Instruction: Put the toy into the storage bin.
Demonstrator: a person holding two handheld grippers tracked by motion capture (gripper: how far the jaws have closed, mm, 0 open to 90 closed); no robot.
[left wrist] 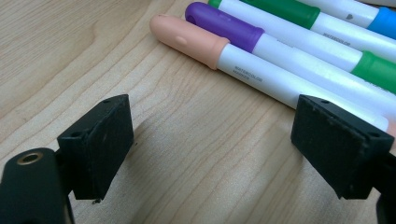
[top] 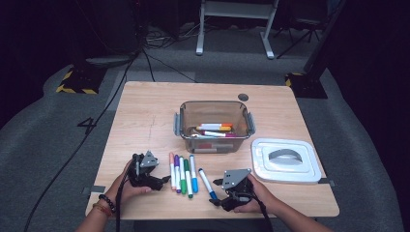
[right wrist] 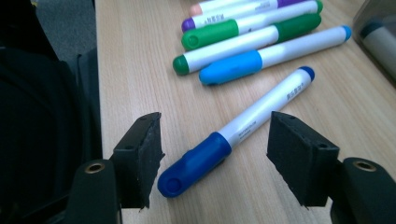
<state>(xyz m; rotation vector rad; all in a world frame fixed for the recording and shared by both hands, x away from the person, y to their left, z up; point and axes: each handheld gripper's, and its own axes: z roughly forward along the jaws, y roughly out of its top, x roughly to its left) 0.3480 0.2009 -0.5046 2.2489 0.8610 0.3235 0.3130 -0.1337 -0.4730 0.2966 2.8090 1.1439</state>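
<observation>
Right gripper view shows us our right gripper [right wrist: 212, 156] spread open around the dark blue marker [right wrist: 236, 133] lying loose on the table [right wrist: 135, 65], pads not touching it, while our left gripper [left wrist: 210, 149] gapes empty beside the peach marker [left wrist: 243, 60].

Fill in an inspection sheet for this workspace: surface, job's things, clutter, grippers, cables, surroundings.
Surface: wooden table, flat, light.
Job's things: dark blue marker lying apart from a row of four markers; open bin holding more markers; lid beside it.
Clutter: nothing seen.
Grippers: right gripper open, jaws either side of the dark blue marker, not pressing; left gripper open beside the row.
Cables: black cable on the floor.
Surroundings: grey carpet, dark room, stand legs.
</observation>
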